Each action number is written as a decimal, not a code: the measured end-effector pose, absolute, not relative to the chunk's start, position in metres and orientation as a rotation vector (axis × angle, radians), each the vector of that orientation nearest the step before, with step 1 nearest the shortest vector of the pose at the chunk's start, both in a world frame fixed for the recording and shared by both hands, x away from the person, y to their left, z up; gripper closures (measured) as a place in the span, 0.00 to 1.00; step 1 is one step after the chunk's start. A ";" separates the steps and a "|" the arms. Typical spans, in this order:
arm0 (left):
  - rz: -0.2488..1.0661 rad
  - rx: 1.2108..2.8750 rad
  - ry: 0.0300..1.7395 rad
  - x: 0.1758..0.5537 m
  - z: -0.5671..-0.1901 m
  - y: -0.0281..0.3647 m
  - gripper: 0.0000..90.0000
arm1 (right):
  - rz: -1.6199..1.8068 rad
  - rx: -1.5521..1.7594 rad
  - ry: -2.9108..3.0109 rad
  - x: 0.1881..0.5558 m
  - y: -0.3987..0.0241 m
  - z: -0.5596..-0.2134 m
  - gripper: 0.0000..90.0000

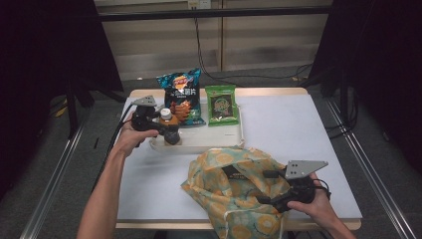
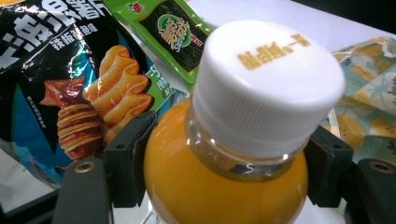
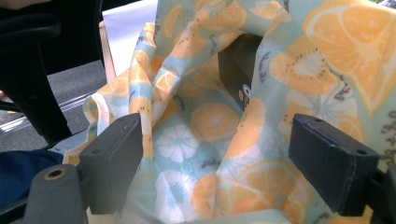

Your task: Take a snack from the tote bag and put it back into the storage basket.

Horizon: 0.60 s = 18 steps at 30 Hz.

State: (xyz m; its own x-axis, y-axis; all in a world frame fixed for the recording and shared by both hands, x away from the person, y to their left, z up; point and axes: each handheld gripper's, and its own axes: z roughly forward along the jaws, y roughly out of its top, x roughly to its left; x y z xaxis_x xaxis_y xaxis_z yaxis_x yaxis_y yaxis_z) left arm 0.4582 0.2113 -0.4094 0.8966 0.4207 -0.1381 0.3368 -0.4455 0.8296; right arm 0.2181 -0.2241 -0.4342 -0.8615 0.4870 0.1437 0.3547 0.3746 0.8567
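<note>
A bottle (image 1: 169,127) of orange drink with a white cap (image 2: 268,79) stands at the left end of the white tray (image 1: 214,142). My left gripper (image 1: 166,130) is shut on it, one pad (image 2: 128,158) pressed to each side of its shoulder. A cloth bag (image 1: 229,189) printed with orange slices lies slumped near the table's front edge. My right gripper (image 1: 263,187) stands open at the bag's right side, with loose folds of cloth (image 3: 215,121) between its jaws. A dark box (image 3: 236,70) rests inside the bag.
On the tray behind the bottle lie a dark blue crisp packet (image 1: 181,97) and a green seaweed packet (image 1: 221,103). The white table (image 1: 298,139) has bare room on its right half. Dark stands flank it, and cables run along the floor behind it.
</note>
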 end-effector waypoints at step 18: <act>0.255 1.952 0.780 0.429 -0.399 0.219 0.05 | 1.510 0.775 2.477 0.219 -0.223 -0.434 0.19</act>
